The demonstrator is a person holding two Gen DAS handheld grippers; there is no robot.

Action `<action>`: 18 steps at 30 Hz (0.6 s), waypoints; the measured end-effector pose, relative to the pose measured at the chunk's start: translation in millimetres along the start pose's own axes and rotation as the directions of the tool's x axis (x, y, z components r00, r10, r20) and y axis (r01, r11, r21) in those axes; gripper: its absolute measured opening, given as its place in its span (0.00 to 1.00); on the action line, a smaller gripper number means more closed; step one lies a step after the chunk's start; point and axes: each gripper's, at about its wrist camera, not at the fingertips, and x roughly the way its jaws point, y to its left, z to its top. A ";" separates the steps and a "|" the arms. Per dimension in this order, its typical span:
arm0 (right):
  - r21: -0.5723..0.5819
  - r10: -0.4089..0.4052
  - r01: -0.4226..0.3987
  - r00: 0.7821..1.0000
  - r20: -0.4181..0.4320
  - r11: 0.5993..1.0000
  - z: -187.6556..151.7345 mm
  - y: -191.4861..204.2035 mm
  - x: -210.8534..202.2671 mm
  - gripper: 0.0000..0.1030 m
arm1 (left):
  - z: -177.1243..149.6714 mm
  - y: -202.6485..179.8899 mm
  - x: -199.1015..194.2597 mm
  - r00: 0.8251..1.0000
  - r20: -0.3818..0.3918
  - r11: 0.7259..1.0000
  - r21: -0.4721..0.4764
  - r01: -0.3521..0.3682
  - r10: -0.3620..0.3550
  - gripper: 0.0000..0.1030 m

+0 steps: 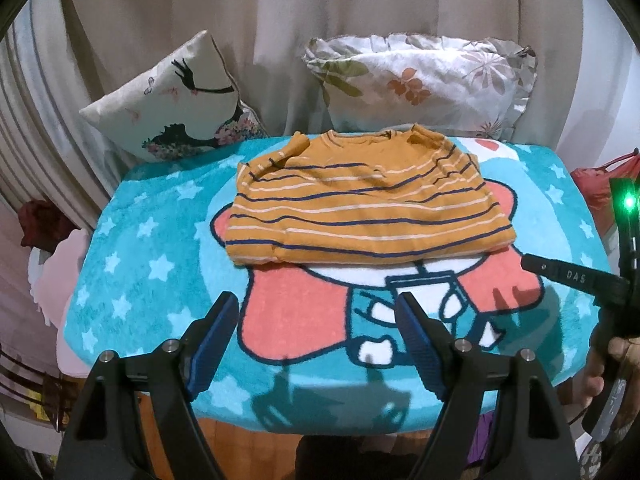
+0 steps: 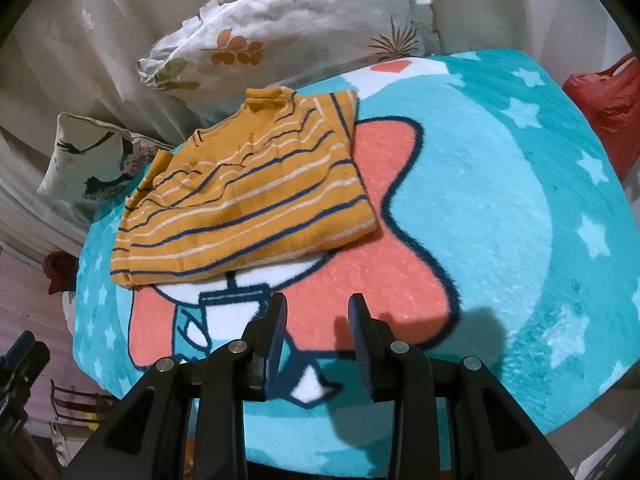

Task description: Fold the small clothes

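Left gripper (image 1: 316, 312) sat at the bottom centre of the left wrist view, jaws spread wide, nothing between them, blue pads (image 1: 218, 332) over the blanket. Right gripper (image 2: 318, 312) at the bottom centre of the right wrist view, jaws at a narrower gap, also empty, hovering above the blanket print. In the left wrist view the right gripper showed at the right edge with a green light, a hand (image 1: 604, 364) wrapped on its handle at lower right.

Folded shirt (image 1: 352, 200), mustard with navy and white stripes, lay flat on the blanket (image 1: 140, 248), above the left gripper at frame centre; in the right wrist view it sat upper left of the jaws, apart from both tools. Neckline faced the far side, folded edge toward the camera. Blanket was teal with white stars and a cartoon figure in coral and white.

Behind the shirt, floral pillow (image 1: 424, 80) at upper right of the left wrist view, and a white cushion with a dark figure print (image 1: 172, 104) at upper left. Beige curtain (image 1: 280, 8) across the top. Red bag (image 2: 604, 108) at the right edge of the right wrist view.
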 end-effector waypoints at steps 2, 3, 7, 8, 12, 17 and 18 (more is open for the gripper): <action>-0.005 0.000 0.000 1.000 -0.004 1.000 3.7 9.8 5.2 0.34 | 2.2 8.0 5.6 1.000 -0.010 1.000 -0.004 0.003 -0.003 0.77; -0.009 0.000 0.000 1.000 -0.005 1.000 5.4 14.4 7.2 0.34 | 3.7 12.7 8.6 1.000 -0.015 1.000 -0.008 0.003 -0.004 0.77; -0.052 0.000 0.000 1.000 -0.010 0.999 18.1 47.3 19.9 0.34 | 10.2 34.4 24.5 0.999 -0.035 1.000 -0.022 0.012 -0.012 0.77; -0.069 0.003 -0.004 1.000 -0.012 0.998 23.3 59.8 24.1 0.34 | 11.7 41.1 30.3 0.999 -0.043 1.000 -0.024 0.014 -0.015 0.77; -0.131 0.027 -0.029 0.999 -0.017 0.991 45.7 109.7 40.4 0.34 | 16.0 67.8 53.0 0.997 -0.073 0.999 -0.038 0.018 -0.021 0.77; -0.226 0.046 -0.054 0.998 -0.039 0.973 76.6 189.4 91.1 0.34 | 16.9 113.6 87.0 0.992 -0.123 0.997 -0.081 0.010 -0.020 0.77; -0.247 0.035 -0.046 0.998 -0.049 0.968 83.3 205.2 108.0 0.34 | 16.5 118.8 90.9 0.992 -0.128 0.996 -0.085 0.007 -0.017 0.77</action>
